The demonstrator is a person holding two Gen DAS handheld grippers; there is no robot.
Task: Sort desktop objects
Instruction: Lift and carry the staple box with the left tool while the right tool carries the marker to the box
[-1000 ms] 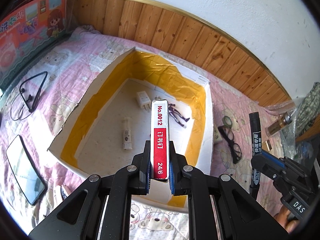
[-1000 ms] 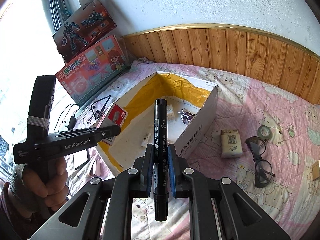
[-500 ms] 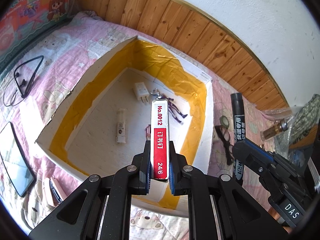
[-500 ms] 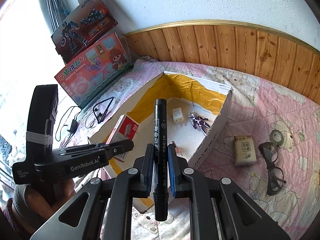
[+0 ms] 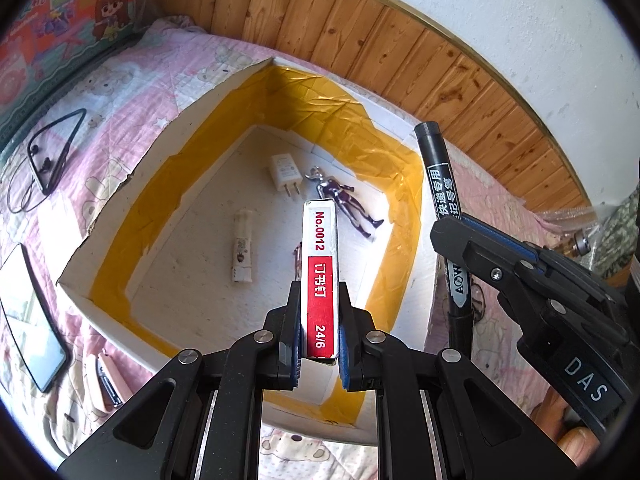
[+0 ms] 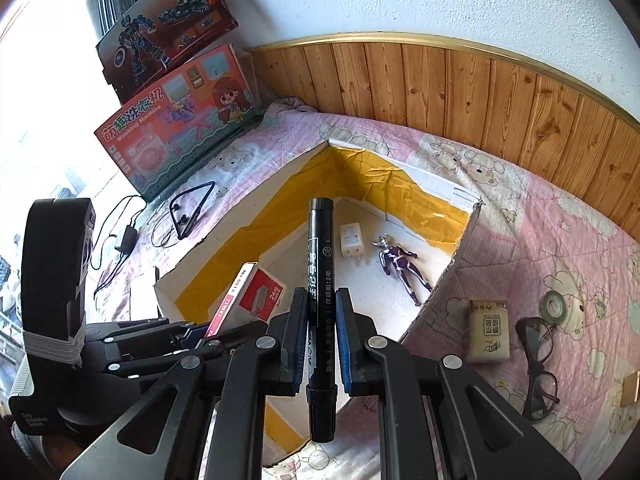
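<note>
Left gripper (image 5: 319, 354) pinching staple box (image 5: 319, 280) above open box (image 5: 416, 280); at 3 o'clock, right gripper (image 6: 321, 354) clamping black marker (image 6: 320, 280).

Between the left fingers (image 5: 290, 344) sat a red-and-white staple box (image 5: 320, 280) with red lettering; between the right fingers (image 6: 294, 344), a black marker (image 6: 320, 280) with white print. Beyond them, the white box (image 5: 120, 216) was lined with yellow tape, on a pink bear-patterned quilt (image 6: 540, 240).
</note>
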